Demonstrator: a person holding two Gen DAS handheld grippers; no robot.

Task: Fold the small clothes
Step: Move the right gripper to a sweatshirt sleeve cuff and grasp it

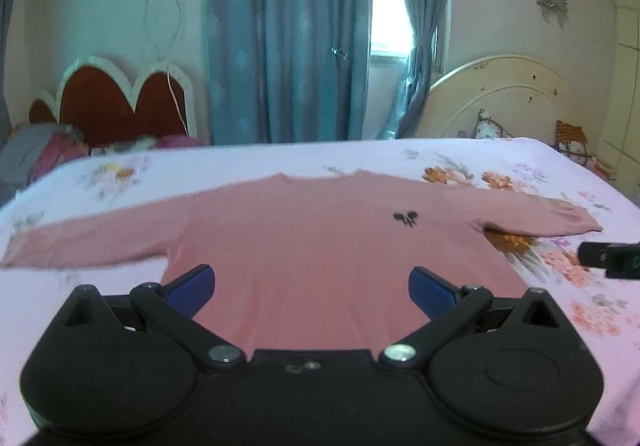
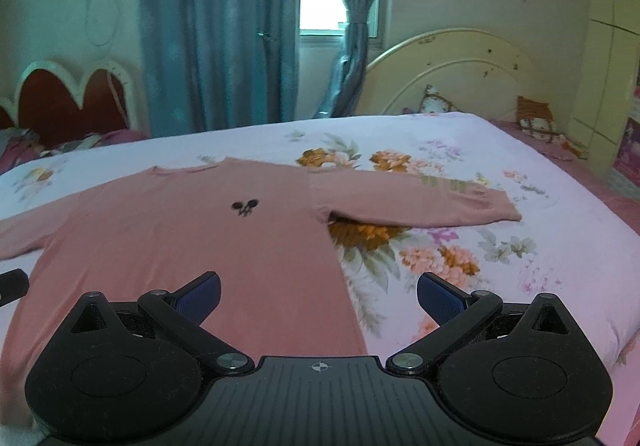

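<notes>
A pink long-sleeved shirt (image 2: 180,242) lies flat on the floral bedspread (image 2: 500,254), one sleeve stretched out to the right. The right claw (image 2: 318,296) hovers over the shirt's lower right edge with its blue pads (image 2: 200,296) spread wide, holding nothing.

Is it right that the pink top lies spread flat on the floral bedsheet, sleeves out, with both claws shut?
Not quite: both claws are open. The left claw and the right claw each show blue pads set wide apart in their own wrist views. The pink top does lie flat on the floral bedsheet, sleeves out.
</notes>
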